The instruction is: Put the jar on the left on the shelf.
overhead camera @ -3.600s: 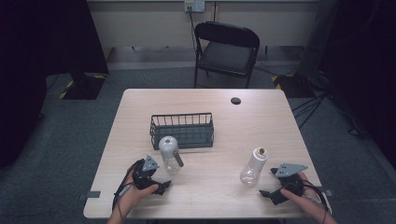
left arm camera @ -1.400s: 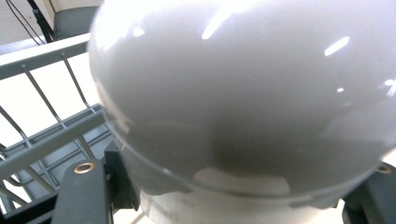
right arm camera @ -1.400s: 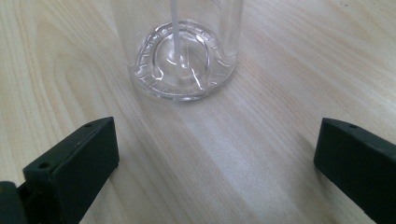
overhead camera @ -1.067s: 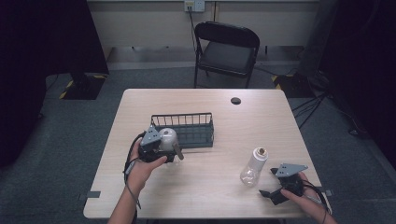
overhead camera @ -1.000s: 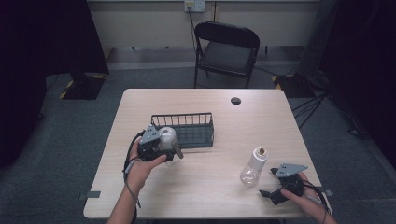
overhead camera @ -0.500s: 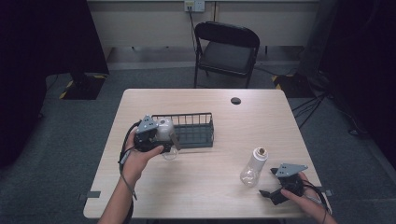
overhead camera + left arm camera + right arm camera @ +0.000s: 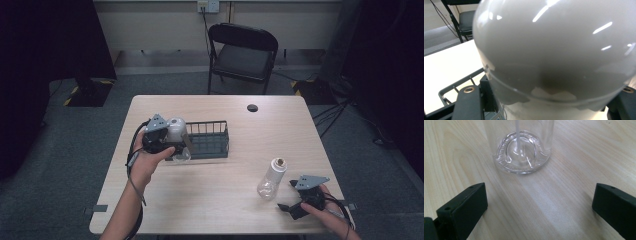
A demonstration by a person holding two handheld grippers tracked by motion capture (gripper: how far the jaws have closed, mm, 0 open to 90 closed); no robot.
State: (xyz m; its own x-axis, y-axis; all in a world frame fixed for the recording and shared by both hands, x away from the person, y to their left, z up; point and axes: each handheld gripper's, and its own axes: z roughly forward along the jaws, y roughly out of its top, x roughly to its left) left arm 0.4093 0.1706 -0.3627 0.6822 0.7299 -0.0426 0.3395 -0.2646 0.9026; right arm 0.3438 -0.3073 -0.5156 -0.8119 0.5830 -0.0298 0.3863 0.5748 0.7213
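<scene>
White-capped bottle (image 7: 176, 131) lifted off table since 3.6 s ago, carried up and back to left end of wire basket (image 7: 206, 140), now held above basket's left rim. Left gripper (image 7: 167, 142) clamped on bottle; in left gripper view its pale dome (image 7: 554, 50) sits between both jaws. 2 bottles in all: second, clear bottle (image 7: 272, 178), upright on table (image 7: 225, 200), unmoved. Right gripper (image 7: 290, 206) resting just beside clear bottle, jaws wide apart, holding nothing. 1 basket, 1 black disc (image 7: 252, 107) near far edge, 1 chair (image 7: 242, 50) behind.
</scene>
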